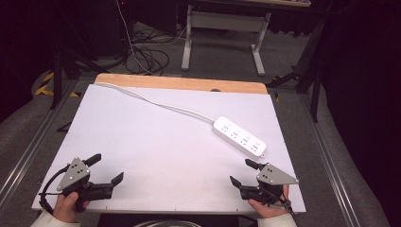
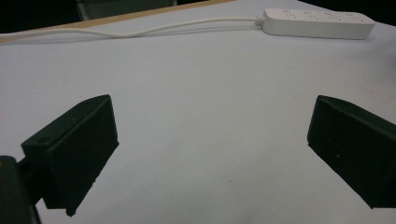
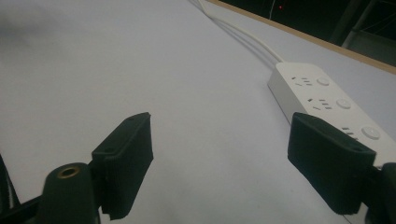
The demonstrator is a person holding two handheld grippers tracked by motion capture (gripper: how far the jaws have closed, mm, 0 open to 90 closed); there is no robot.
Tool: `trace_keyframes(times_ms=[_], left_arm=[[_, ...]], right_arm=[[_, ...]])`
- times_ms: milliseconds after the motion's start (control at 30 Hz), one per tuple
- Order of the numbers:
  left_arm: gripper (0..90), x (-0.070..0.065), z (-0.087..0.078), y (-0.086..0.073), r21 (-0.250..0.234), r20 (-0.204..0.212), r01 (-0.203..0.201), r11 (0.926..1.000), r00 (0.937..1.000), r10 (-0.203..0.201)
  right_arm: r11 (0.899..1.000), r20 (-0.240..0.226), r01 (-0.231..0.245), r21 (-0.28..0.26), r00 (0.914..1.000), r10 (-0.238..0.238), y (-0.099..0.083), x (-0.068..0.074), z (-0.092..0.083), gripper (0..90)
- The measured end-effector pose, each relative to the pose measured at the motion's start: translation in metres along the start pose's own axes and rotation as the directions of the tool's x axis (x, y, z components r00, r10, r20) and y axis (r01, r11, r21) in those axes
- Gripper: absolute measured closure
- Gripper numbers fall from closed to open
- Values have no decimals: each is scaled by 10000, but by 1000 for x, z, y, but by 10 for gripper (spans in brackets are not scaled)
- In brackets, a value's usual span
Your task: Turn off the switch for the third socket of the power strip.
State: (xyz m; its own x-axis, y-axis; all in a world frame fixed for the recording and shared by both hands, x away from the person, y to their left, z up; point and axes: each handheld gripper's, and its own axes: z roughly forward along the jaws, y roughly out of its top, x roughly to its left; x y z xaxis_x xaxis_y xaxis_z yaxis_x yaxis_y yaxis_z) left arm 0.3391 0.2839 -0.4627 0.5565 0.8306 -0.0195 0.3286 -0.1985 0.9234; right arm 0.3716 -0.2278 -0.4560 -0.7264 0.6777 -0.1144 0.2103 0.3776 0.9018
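Starting from the white table (image 1: 156,142), you have a power strip (image 1: 239,136) lying right of centre, its long axis running diagonally, cord (image 1: 156,101) trailing to the far left corner. Your right gripper (image 1: 245,171), jaws wide and empty, sits just beside its near end; your left gripper (image 1: 108,168), equally wide, is well apart.
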Motion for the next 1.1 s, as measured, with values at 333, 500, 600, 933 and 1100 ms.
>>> trace_keyframes(times_ms=[333,500,600,933,1100], left_arm=[[25,0,0,0,136,17,111,9998,9999,-111],[24,1,-1,1,128,-28,10,9999,10000,-10],[24,1,-1,1,109,-38,-14,9999,10000,15],[24,0,-2,1,98,-37,-137,9999,9999,138],[24,1,-2,1,167,-39,-172,9997,9998,173]], right_arm=[[9999,44,105,45,9999,-105,1,1,1,225],[9998,77,191,68,9998,-191,2,3,1,225],[9998,81,189,82,9998,-190,3,3,1,225],[9995,148,247,183,9996,-250,7,3,0,225],[9992,200,262,293,9994,-268,15,1,-1,233]])
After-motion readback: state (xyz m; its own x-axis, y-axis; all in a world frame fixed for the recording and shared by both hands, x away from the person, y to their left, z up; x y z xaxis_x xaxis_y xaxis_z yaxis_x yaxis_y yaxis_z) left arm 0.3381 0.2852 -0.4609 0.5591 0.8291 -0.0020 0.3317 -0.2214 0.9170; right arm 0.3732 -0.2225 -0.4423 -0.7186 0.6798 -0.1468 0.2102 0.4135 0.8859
